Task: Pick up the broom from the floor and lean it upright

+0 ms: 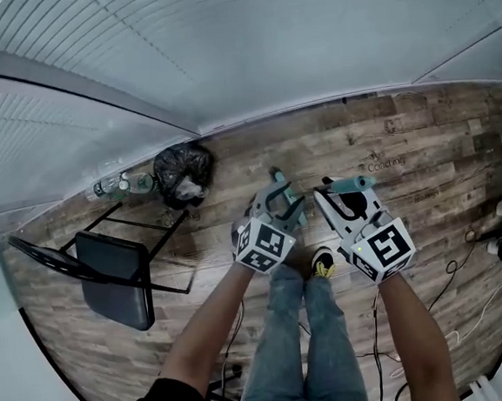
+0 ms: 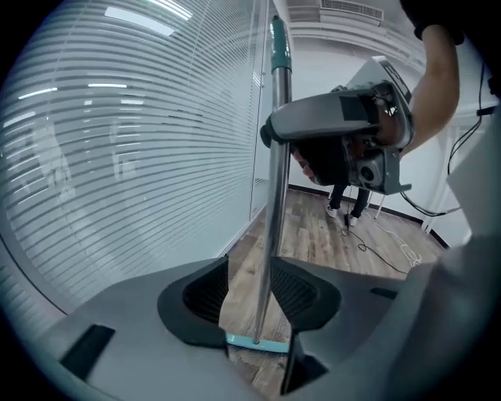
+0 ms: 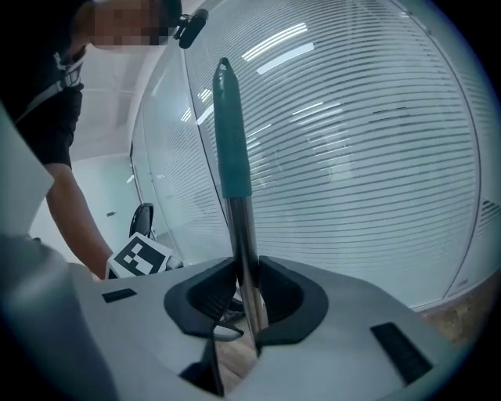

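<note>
The right gripper [image 3: 244, 304] is clenching a broom [image 3: 241, 258] with a slim, round, polished metal pole. Its two dark, ribbed fingers [image 3: 205, 301] are pressing the pole from both sides. A smooth teal tapered grip [image 3: 232, 133] is rising straight above those fingers, so the broom is standing close to upright. The left gripper [image 2: 250, 301] is sitting lower on the same pole with its fingers [image 2: 202, 298] released. The pole is passing through the gap, close against the right-hand finger, with open room on the left-hand side. Below the left fingers the pole is running down to the flat teal broom head [image 2: 258, 342], which is resting on the brown wood-plank floor [image 1: 421, 145]. Just beyond both sets of fingers a glass wall with fine horizontal white blinds [image 1: 220, 41] is closing off the space, its bottom edge meeting the floor. To the left of the left fingers, along that edge, a crumpled glossy black plastic bag [image 1: 183, 173] and clear plastic bottles [image 1: 119, 186] are lying. Nearer the person, a black metal-framed chair [image 1: 109, 273] is standing. To the right of the right fingers the floor is lying open, with thin cables [image 1: 453, 269] trailing across it.
</note>
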Action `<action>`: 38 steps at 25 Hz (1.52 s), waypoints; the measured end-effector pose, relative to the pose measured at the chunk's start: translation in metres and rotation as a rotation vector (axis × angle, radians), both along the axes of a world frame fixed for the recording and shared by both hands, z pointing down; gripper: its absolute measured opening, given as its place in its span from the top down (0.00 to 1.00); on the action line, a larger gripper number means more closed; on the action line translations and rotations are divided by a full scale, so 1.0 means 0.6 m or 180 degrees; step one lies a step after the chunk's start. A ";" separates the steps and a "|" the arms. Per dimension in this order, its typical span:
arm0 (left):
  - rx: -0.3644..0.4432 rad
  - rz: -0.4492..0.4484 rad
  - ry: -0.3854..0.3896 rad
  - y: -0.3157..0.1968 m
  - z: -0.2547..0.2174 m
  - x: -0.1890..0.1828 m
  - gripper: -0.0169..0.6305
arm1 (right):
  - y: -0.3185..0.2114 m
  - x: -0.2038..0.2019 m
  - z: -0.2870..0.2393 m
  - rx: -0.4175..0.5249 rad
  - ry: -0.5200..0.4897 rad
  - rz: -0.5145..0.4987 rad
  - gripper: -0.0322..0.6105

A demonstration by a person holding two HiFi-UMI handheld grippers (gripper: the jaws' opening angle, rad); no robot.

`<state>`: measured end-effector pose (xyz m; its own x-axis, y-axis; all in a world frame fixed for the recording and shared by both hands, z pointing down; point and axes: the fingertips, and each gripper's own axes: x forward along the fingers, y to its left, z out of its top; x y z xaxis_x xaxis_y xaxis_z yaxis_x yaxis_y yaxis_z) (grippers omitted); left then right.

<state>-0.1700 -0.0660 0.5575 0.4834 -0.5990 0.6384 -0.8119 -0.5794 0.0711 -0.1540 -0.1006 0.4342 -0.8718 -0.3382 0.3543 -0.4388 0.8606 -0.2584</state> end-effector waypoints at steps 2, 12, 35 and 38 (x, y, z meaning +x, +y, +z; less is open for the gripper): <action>0.0053 0.0086 0.0045 0.005 -0.018 -0.004 0.71 | 0.005 -0.021 -0.016 0.0036 0.0060 -0.0166 0.80; 0.0199 0.0209 0.0304 -0.006 -0.070 -0.036 0.68 | 0.038 -0.119 -0.080 0.0219 0.0152 -0.1046 0.80; -0.0293 -0.1182 0.0536 -0.190 0.011 -0.191 0.82 | -0.146 -0.289 0.002 -0.0048 -0.0100 -0.1913 0.80; -0.0361 -0.1243 0.0492 -0.211 0.035 -0.205 0.82 | -0.165 -0.300 0.024 -0.0055 -0.0055 -0.1994 0.80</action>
<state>-0.2929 -0.1929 0.5785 0.3295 -0.6861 0.6487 -0.9434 -0.2123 0.2546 -0.3340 -0.1996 0.4484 -0.9083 0.2446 0.3394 0.1520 0.9488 -0.2770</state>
